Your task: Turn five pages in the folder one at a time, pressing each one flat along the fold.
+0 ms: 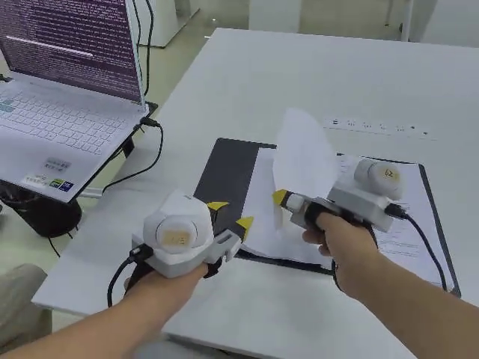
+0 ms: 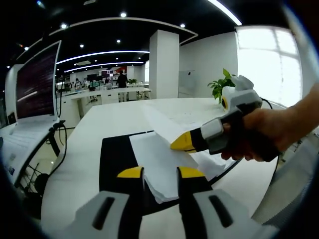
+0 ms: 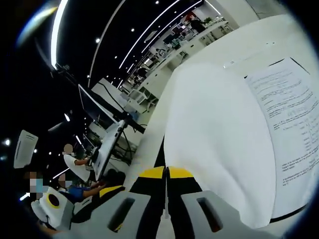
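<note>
The white counter point(image 1: 299, 67) carries a laptop point(image 1: 67, 97) off to your left. The folder point(image 1: 228, 168) lies open in front of you, its black cover toward the laptop and printed sheets on the right half.

One page point(image 1: 303, 153) stands up over the middle of the folder, bowed and curling. Your right gripper point(image 1: 283, 200) has its lower edge. In the right gripper view the yellow-tipped fingers point(image 3: 182, 173) are clenched together, with the white sheet rising from them.

Your left gripper point(image 1: 230, 215) hovers near the folder's front edge, on the cover side. Its fingers point(image 2: 130, 173) are parted and grasp nothing.

I judge the page to be mid-turn, neither laid down nor pressed. Several things could go wrong from here:

- **Tearing:** If you drag the page toward yourself instead of swinging it over the fold, it may tear or pull at the binding.
- **Two sheets:** I cannot tell whether you have pinched one sheet or two, and two would spoil the count.
- **Early release:** If you let go while the page is upright, its curl may drop it back onto the right side.
- **Buckling:** Your left gripper sits where the page should land, so the sheet could catch on it and buckle.
- **Sliding:** Nothing pins the folder, so a hard press along the fold could push it across the counter.
</note>
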`<state>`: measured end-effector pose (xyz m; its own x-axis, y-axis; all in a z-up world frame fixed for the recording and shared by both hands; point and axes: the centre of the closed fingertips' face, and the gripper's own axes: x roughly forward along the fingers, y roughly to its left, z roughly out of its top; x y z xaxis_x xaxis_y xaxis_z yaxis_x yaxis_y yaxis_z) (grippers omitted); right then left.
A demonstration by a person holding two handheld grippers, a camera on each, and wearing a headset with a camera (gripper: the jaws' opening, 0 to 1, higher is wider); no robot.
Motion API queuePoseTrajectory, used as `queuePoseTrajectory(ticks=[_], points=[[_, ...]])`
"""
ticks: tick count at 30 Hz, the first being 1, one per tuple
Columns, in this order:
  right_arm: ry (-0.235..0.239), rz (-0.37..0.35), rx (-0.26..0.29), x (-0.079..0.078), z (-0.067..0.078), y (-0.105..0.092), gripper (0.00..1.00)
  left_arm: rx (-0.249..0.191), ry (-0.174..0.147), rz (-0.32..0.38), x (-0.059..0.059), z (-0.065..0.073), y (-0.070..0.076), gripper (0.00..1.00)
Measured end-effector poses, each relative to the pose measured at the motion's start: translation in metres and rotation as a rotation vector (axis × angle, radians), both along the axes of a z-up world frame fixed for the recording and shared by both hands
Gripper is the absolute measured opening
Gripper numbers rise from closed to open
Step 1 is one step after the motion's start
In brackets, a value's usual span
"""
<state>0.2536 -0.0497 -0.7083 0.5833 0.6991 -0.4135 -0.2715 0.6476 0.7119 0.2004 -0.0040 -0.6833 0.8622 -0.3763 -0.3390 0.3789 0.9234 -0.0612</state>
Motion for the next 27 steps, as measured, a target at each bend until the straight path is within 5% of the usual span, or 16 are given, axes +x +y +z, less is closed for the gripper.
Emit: queuePoseTrajectory(ticks=[14, 27], points=[[0.111, 0.016, -0.052, 0.004, -0.059, 0.024, 0.00, -0.015, 0.023, 0.029, -0.002, -0.008, 0.007, 0.24], [0.150, 0.023, -0.040, -0.002, -0.074, 0.031, 0.03, -0.010, 0.043, 0.029, -0.003, -0.016, 0.004, 0.23]])
